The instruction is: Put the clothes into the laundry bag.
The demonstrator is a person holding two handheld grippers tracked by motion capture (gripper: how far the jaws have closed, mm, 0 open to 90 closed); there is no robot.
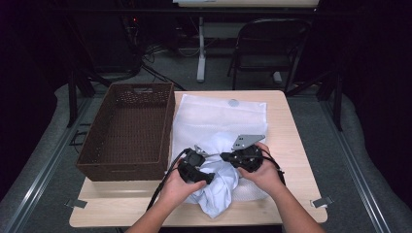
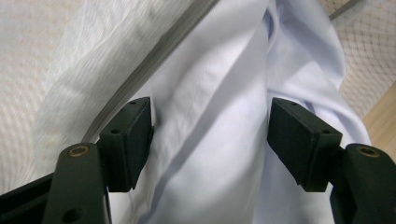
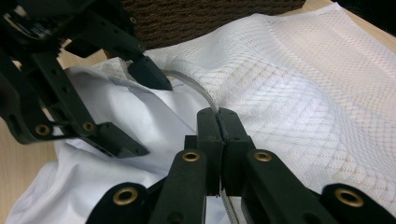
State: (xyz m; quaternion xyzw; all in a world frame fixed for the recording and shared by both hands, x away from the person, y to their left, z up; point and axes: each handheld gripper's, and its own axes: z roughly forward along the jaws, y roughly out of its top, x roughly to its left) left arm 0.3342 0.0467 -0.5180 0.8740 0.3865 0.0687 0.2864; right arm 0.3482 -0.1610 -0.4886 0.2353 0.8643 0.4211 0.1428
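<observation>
Left claw (image 2: 210, 140) angled toward the right, jaws spread apart, pads pressing nothing. Right claw (image 3: 218, 122) pointed toward the left claw, jaws pressed tight together. Both hands close side by side, forearms reaching in from the near edge.

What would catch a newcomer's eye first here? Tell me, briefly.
The white garment bunched at the table's near edge, half inside a white mesh laundry bag, draws the eye first. The right tool is shut on the bag's grey zipper edge, and the left tool stands open over the garment. A brown woven basket sits at the left.
</observation>
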